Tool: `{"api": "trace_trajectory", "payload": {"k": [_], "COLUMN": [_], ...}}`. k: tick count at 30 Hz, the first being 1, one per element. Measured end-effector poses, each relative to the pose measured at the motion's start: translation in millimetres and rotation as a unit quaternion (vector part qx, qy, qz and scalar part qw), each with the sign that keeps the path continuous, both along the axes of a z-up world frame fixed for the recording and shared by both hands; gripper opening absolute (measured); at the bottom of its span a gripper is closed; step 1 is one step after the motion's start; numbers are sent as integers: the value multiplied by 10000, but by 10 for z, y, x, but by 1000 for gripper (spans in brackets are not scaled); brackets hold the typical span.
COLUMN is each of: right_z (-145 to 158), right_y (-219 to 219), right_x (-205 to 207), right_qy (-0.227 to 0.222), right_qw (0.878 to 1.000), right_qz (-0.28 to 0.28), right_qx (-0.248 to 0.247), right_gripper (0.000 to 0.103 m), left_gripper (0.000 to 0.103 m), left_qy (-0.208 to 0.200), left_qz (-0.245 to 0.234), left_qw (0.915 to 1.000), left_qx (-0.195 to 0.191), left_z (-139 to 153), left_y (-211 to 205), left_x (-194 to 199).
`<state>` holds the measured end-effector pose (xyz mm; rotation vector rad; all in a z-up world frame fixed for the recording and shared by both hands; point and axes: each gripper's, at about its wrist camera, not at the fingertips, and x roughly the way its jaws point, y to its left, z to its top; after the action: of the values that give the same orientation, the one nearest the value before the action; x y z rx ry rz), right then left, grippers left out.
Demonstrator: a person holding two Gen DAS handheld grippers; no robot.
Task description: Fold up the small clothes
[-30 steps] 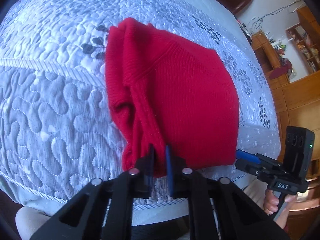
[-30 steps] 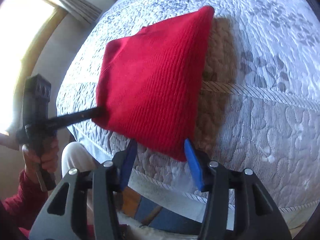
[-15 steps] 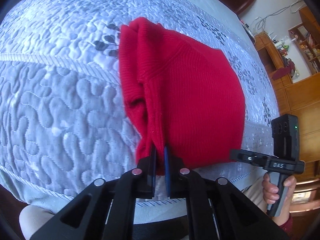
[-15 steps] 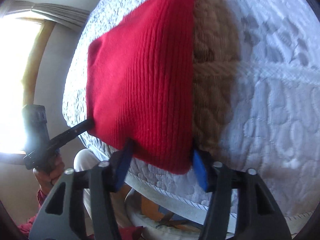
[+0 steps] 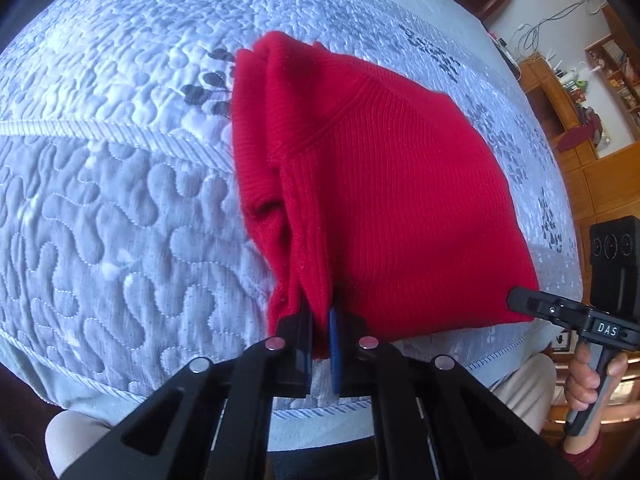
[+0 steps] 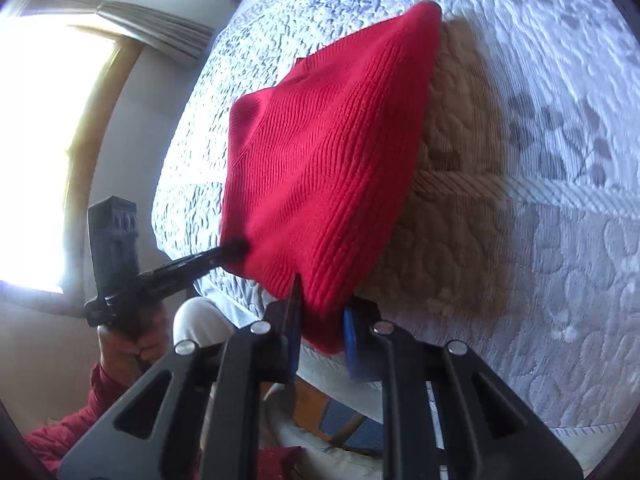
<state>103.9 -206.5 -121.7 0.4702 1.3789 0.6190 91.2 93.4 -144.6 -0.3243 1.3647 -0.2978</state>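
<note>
A folded red knit sweater (image 5: 392, 200) lies on a quilted grey-white bedspread (image 5: 120, 200), its near edge lifted. My left gripper (image 5: 319, 328) is shut on the sweater's near left corner. My right gripper (image 6: 320, 320) has closed onto the near right corner of the sweater (image 6: 332, 168). Each gripper shows in the other's view: the right one (image 5: 520, 304) touches the sweater's right corner, the left one (image 6: 236, 248) its left corner.
The bed's near edge (image 5: 480, 360) runs just under both grippers. Wooden shelves and cabinets (image 5: 592, 100) stand at the far right. A bright window with a curtain (image 6: 60, 120) is at the left. The sweater casts a brown shadow (image 6: 452, 200) on the bedspread.
My right gripper has narrowed from wide open around the corner to closed on it. My left gripper closed on its corner and stays so. The near edge has lifted.
</note>
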Motion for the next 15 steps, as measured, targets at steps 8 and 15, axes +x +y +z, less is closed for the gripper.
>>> {"api": "trace_trajectory", "payload": {"k": [8, 15], "right_z": [-418, 58], "right_y": [78, -15], "right_x": [-7, 97], "right_qy": [330, -437], "right_qw": [9970, 9904], "right_qz": [114, 68], "right_qx": [-691, -1311], "right_gripper": [30, 40], "left_gripper": [6, 20], "left_qy": [26, -420], "left_qz": [-31, -30], "left_qw": [9998, 9991], "left_qx": [-174, 25], "left_z": [-30, 354], "left_y": [67, 98], "left_x": [-7, 477]}}
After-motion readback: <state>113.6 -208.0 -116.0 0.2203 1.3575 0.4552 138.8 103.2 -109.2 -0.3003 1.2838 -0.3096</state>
